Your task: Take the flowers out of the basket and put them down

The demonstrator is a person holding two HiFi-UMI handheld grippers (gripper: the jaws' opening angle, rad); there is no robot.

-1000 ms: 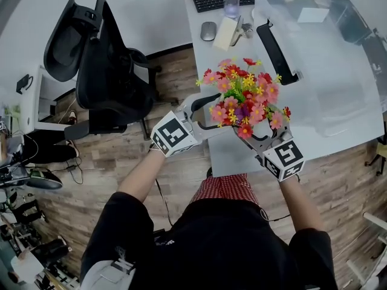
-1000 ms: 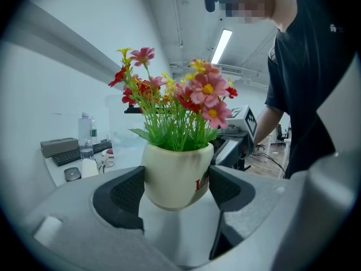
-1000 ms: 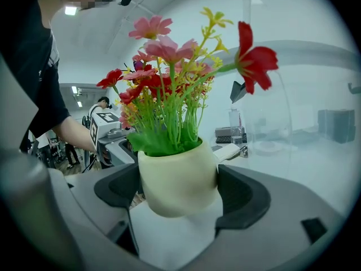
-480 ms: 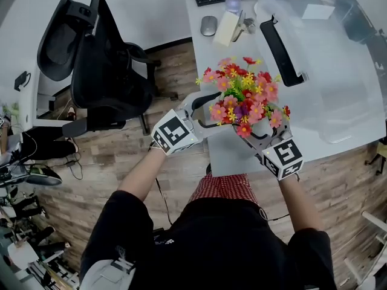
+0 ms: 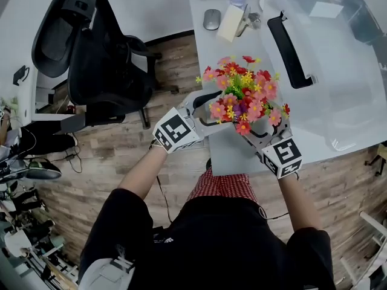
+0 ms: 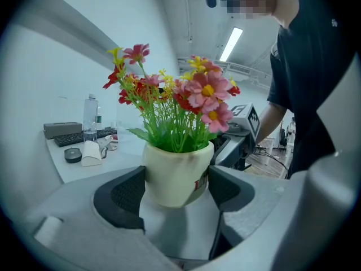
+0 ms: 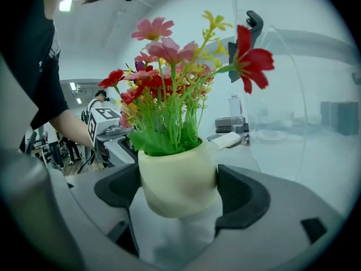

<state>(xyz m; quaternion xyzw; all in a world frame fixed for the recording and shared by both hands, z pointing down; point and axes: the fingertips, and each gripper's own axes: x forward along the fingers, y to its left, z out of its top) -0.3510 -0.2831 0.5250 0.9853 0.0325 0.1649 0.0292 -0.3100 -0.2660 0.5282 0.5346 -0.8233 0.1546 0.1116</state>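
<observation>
Both left tongs (image 6: 176, 193) and right tongs (image 7: 179, 199) pinch the flower pot (image 6: 175, 168) near the surface (image 5: 233, 154) edge; uneven release could tip it.

Flowers (image 5: 243, 98): a fake bunch of pink, red and yellow blooms on green stems, standing in a small cream pot (image 6: 177, 173) with red print on one side. The pot is upright and off the table (image 5: 237, 154), over its near edge. It is pinched from two sides, with the left hand-held gripper (image 5: 211, 109) and right hand-held gripper (image 5: 257, 132) each closed on the pot body. The flowers are outside the clear basket (image 5: 341, 95), which sits on the table with its black handle (image 5: 290, 50) on the side nearest the flowers.
</observation>
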